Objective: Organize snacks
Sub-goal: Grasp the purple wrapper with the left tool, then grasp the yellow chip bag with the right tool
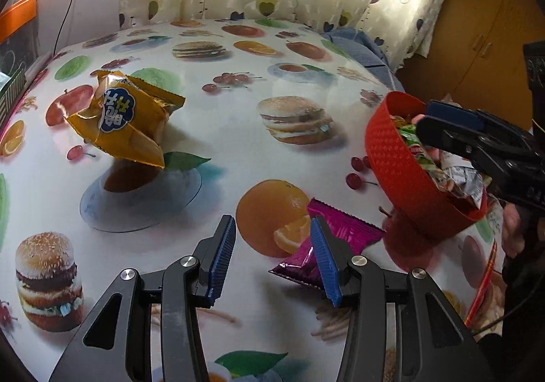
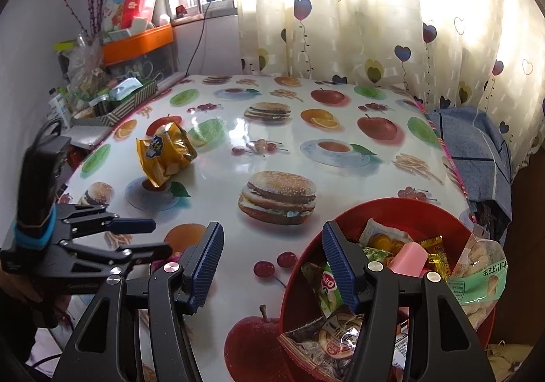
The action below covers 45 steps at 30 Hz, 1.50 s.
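My left gripper point(image 1: 272, 222) stands open just above the tablecloth with nothing between its fingers. A magenta snack packet point(image 1: 347, 228) lies flat on the table, right behind its right finger. A crumpled yellow snack bag point(image 1: 126, 120) point(image 2: 167, 150) sits farther off at the left. At the right stands a red bowl point(image 1: 391, 157) point(image 2: 391, 203) full of wrapped snacks. My right gripper point(image 2: 272, 225) point(image 1: 429, 125) is open at the bowl's left side, one finger inside, the other outside, pads not pressing the rim. The left gripper point(image 2: 161, 237) shows at the left of the right wrist view.
The table point(image 2: 221, 297) carries a glossy cloth printed with fruit and burgers. A striped tray of clutter point(image 2: 119, 106) and an orange box point(image 2: 136, 41) crowd its far left edge. A blue cloth point(image 2: 473, 140) lies past the right edge, curtains hang behind, and a wooden cabinet point(image 1: 477, 34) stands at right.
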### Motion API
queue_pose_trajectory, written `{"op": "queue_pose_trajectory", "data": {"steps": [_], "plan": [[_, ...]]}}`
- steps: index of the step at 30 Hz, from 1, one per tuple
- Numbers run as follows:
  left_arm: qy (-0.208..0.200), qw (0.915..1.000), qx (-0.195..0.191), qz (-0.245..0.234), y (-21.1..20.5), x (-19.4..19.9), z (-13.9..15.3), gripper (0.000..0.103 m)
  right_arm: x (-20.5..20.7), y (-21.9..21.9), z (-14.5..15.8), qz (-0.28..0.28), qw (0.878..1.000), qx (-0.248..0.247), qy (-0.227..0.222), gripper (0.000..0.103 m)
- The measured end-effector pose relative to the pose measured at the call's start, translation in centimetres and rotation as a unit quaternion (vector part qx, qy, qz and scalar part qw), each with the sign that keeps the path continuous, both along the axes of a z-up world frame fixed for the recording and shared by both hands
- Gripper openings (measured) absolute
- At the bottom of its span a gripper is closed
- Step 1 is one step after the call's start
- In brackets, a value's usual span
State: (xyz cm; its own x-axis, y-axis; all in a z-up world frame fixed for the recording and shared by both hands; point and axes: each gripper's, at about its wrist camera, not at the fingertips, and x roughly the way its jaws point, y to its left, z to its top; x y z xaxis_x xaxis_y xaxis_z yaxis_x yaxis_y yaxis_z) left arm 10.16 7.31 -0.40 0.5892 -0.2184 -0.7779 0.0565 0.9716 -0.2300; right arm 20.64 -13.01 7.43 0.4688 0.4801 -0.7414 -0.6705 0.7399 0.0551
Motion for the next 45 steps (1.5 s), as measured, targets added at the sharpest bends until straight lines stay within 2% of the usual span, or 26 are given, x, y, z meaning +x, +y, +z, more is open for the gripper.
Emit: {"op": "queue_pose_trajectory", "data": {"steps": [3, 5, 8, 11, 14, 15, 16, 17, 23, 28, 35, 45], "plan": [[-0.024, 0.9995, 0.004, -0.021, -0.6, -1.0, 0.9, 0.049, -0.3, -0.1, 0.2, 0.0, 1.0, 0.002, -0.002, 0.06], [-0.035, 0.9983, -0.01, -0.046, -1.4, -1.3, 1.3, 0.061, -0.5, -0.2, 0.4, -0.001, 1.0, 0.002, -0.004, 0.06], [-0.041, 0.9962, 0.013, -0.076, -3.3, -1.2, 1.1, 0.062, -0.7, -0.2, 0.5, -0.002, 1.0, 0.002, -0.005, 0.06], [-0.03, 0.9959, 0.042, -0.075, -4.3, -0.3, 0.2, 0.061, -0.7, -0.3, 0.6, 0.002, 1.0, 0.003, -0.005, 0.06], [-0.014, 0.9964, 0.04, -0.073, -4.6, 0.3, -0.8, 0.061, -1.1, -0.2, 0.8, 0.005, 1.0, 0.004, -0.006, 0.06], [-0.01, 0.9967, 0.043, -0.068, -4.6, 0.3, -1.1, 0.059, -1.2, -0.2, 0.9, 0.007, 1.0, 0.004, -0.006, 0.06], [-0.007, 0.9967, 0.046, -0.066, -4.6, 0.3, -1.3, 0.042, -1.3, -0.1, 1.0, 0.007, 1.0, 0.005, -0.007, 0.06], [-0.008, 0.9969, 0.046, -0.064, -4.5, 0.1, -1.5, 0.04, -1.3, 0.0, 1.1, 0.008, 1.0, 0.005, -0.007, 0.06], [-0.021, 0.9986, 0.042, -0.024, -3.2, -1.0, -1.7, 0.04, -1.2, 1.4, 0.8, 0.023, 1.0, 0.009, 0.004, 0.06], [-0.023, 0.9986, 0.021, 0.042, 0.1, -2.4, -1.8, 0.039, -1.3, 3.9, 0.2, 0.051, 0.999, 0.008, 0.012, 0.06], [-0.022, 0.9928, 0.016, 0.117, 5.1, -4.3, -2.0, 0.039, -1.6, 9.3, -0.8, 0.117, 0.993, 0.003, 0.016, 0.06], [-0.025, 0.9827, 0.007, 0.183, 10.5, -6.3, -2.3, 0.039, -2.1, 18.0, -3.1, 0.204, 0.978, -0.034, -0.019, 0.064]]}}
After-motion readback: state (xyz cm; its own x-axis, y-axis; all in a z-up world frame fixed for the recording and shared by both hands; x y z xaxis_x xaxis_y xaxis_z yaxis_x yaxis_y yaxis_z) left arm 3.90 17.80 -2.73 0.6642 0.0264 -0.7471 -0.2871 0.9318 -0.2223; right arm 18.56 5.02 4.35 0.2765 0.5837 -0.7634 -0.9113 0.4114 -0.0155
